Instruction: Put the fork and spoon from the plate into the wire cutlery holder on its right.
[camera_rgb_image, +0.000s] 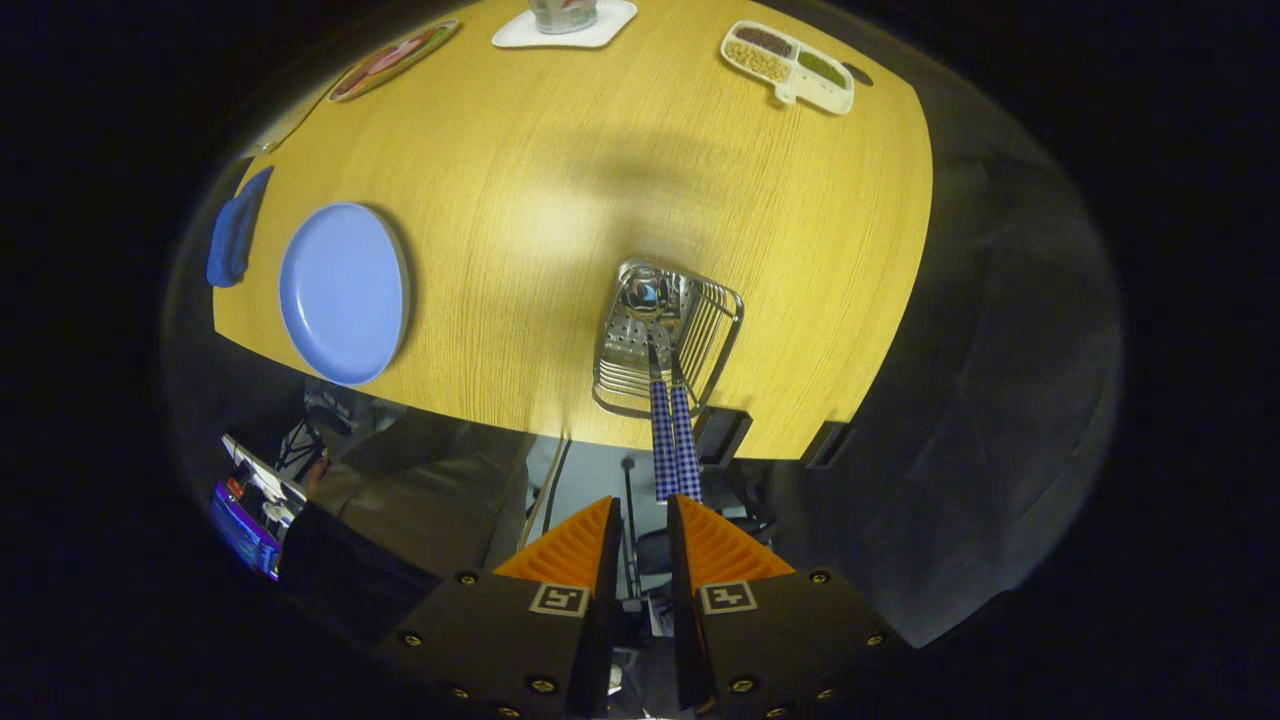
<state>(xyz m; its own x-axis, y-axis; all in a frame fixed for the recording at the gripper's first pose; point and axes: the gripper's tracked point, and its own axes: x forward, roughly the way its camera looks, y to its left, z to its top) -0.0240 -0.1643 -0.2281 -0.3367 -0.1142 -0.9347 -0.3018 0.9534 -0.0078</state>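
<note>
Gripper (642, 520) fingers slightly parted, grasping nothing, just behind two checked handles. Spoon (648, 300) and fork (684, 440) stand in wire cutlery holder (722, 335) on worktop (560, 200); blue plate (340, 292) well apart.

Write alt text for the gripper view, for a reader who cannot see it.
Two checked-handled utensils stand in the wire cutlery holder on a wooden table, just ahead of the claw, whose fingers are slightly apart and hold nothing. The blue plate to the holder's left is bare.
</note>
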